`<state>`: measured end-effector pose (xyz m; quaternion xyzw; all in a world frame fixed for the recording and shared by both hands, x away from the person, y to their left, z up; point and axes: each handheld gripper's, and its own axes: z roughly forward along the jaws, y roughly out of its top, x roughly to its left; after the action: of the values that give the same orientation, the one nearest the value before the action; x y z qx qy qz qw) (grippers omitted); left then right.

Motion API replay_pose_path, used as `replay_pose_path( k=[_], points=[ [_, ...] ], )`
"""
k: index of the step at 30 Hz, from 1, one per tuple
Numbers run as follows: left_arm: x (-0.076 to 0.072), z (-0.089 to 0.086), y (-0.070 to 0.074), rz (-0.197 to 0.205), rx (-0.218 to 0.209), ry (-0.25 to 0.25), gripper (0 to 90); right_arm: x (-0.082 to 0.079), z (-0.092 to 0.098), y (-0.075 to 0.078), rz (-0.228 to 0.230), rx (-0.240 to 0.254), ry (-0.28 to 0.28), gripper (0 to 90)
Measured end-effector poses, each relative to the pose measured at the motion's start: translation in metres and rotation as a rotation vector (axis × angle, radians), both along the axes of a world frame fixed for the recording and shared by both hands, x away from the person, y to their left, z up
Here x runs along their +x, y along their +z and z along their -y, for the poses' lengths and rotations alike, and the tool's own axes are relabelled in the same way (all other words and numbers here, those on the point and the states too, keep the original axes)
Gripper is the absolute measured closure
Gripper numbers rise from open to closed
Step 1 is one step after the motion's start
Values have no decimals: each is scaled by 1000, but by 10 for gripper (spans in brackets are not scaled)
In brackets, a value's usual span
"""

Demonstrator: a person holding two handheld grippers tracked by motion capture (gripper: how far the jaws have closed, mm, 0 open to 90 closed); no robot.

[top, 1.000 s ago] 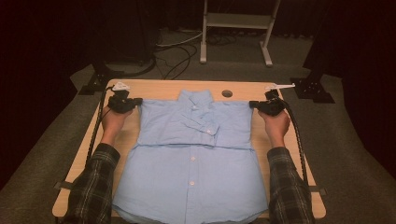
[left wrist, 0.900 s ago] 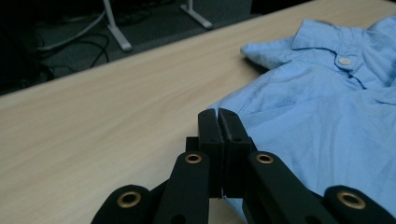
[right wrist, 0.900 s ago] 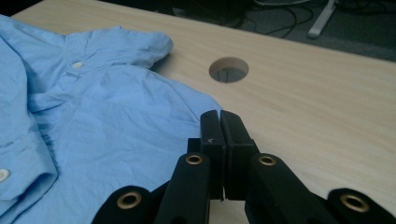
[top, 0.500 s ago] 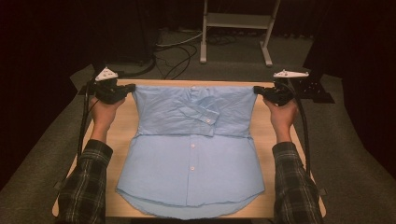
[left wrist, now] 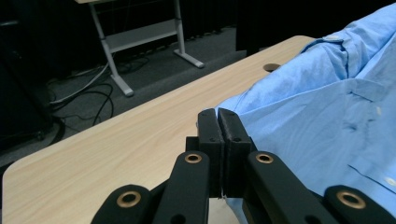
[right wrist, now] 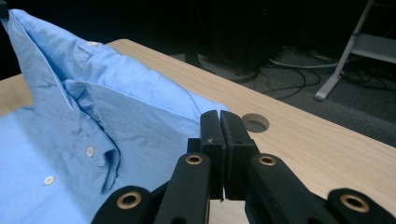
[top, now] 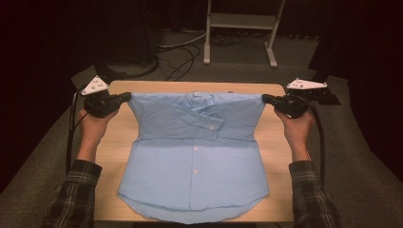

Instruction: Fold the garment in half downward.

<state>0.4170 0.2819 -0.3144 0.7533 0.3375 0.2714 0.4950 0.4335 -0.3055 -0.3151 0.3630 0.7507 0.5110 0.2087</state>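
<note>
A light blue button-up shirt (top: 195, 161) lies front up on the wooden table (top: 114, 142), hem toward me. Its top part is raised off the wood and pulled taut between both grippers, with a sleeve cuff (top: 214, 126) folded across the chest. My left gripper (top: 126, 97) is shut on the shirt's left shoulder corner. My right gripper (top: 266, 99) is shut on the right shoulder corner. In the left gripper view the jaws (left wrist: 218, 116) are pressed together against the shirt's fabric (left wrist: 327, 107). The right gripper view shows the jaws (right wrist: 219, 119) closed the same way beside the raised cloth (right wrist: 70, 116).
A round cable hole (right wrist: 254, 122) sits in the tabletop near the far edge. Beyond the table, on the carpet, stand a grey metal frame (top: 237, 23) and loose black cables (top: 180, 52). Bare wood runs along both sides of the shirt.
Both hands have risen and moved apart, carrying the shirt's shoulders up. The folded top part has gone from lying on the table to hanging stretched between the grippers.
</note>
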Motion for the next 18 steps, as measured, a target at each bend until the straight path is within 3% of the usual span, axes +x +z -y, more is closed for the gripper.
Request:
replay_pose_path(
  k=[5, 18],
  points=[
    [-18, -3, -2, 1, 22, -19, 891, -16, 3, -3, 0, -7, 11, 893],
    [-58, -7, -6, -27, 22, -50, 891, -59, 3, -12, 20, -21, 45, 893]
  ],
)
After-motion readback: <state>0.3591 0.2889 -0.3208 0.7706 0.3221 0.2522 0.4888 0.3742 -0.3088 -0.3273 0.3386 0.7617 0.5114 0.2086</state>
